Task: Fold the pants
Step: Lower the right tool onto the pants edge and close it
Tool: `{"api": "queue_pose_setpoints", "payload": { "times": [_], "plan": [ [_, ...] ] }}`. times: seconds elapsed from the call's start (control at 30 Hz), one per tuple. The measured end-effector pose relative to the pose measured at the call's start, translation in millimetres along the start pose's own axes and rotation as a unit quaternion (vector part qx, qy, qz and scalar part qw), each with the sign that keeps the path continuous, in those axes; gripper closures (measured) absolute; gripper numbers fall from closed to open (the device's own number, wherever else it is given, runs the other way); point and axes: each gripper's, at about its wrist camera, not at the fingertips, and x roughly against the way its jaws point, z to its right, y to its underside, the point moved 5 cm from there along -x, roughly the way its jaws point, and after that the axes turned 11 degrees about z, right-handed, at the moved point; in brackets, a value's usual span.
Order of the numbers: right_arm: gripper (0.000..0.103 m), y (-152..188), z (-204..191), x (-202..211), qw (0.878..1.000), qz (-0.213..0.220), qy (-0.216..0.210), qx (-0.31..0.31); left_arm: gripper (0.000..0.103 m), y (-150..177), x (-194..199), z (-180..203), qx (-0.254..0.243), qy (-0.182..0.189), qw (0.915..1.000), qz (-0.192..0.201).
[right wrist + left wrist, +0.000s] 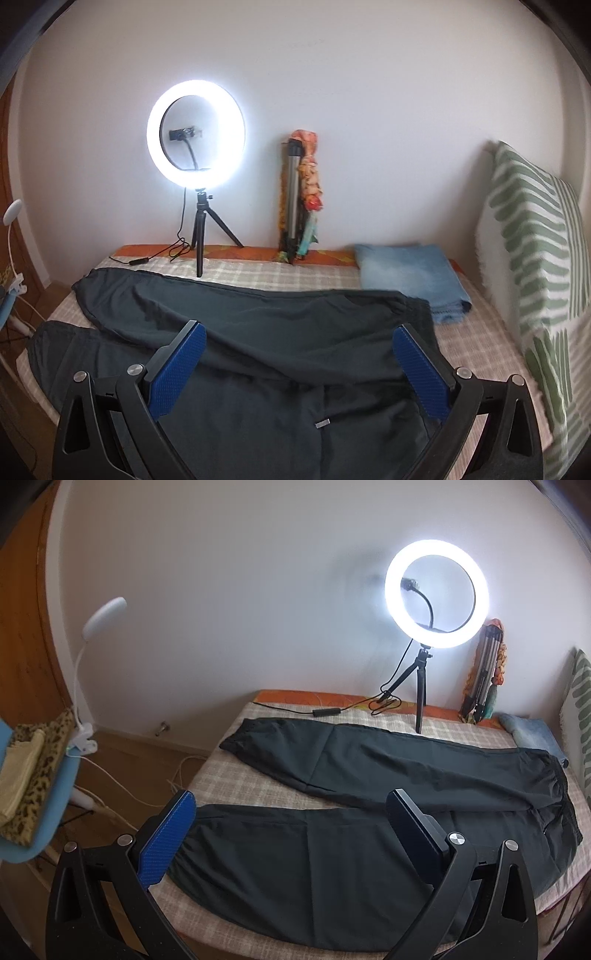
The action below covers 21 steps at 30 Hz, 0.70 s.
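Black pants (pixel 369 775) lie spread flat on the checked bed cover (pixel 229 779), legs apart and pointing left, waistband at the right. My left gripper (pixel 291 812) is open and empty, hovering above the near leg by its cuff end. In the right wrist view the pants (pixel 258 317) fill the foreground. My right gripper (pixel 299 350) is open and empty above the waist and crotch area, near a small grey label (pixel 322 423).
A lit ring light on a tripod (pixel 436 594) stands at the bed's far edge, its cable (pixel 325 712) on the cover. Folded blue cloth (pixel 410 280) lies beside the waistband. A folded tripod (pixel 295 199) leans on the wall. A striped pillow (pixel 535 258) is at the right. A clip lamp (pixel 103 613) and chair (pixel 40 775) are at the left.
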Motion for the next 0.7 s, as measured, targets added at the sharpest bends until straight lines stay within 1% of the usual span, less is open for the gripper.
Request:
{"api": "queue_pose_setpoints", "payload": {
  "times": [0.03, 0.17, 0.2, 0.23, 0.3, 0.4, 0.5, 0.57, 0.7],
  "plan": [
    [0.001, -4, -5, -9, 1.0, 0.0, -0.008, 0.005, 0.007, 1, -6, 0, -0.001, 0.0, 1.0, -0.002],
    [0.001, -17, -22, -57, 0.999, 0.0, -0.043, 0.014, 0.014, 4, -21, -2, -0.001, 0.005, 1.0, -0.007],
    [0.001, -20, -26, -69, 0.998, -0.002, -0.056, 0.011, 0.019, 4, -24, -3, 0.001, 0.007, 0.9999, -0.01],
    [0.001, -22, -33, -81, 0.998, -0.005, -0.068, 0.01, 0.023, 4, -27, -3, 0.004, 0.01, 0.9998, -0.013],
    [0.004, -23, -46, -109, 0.996, -0.021, -0.088, 0.018, 0.026, 5, -32, -6, 0.011, 0.016, 0.9996, -0.018],
    [0.009, -22, -69, -157, 0.989, -0.048, -0.126, 0.055, 0.027, 3, -36, -10, 0.009, 0.012, 0.9997, -0.018],
    [0.014, -14, -89, -205, 0.98, -0.091, -0.166, 0.062, 0.027, 1, -42, -17, 0.006, 0.003, 0.9997, -0.022],
    [0.016, -5, -103, -232, 0.973, -0.116, -0.185, 0.07, 0.027, 0, -50, -20, 0.01, 0.001, 0.9995, -0.029],
    [0.017, 15, -130, -278, 0.963, -0.153, -0.199, 0.1, 0.027, 1, -68, -24, 0.011, -0.003, 0.9992, -0.038]
  ]
}}
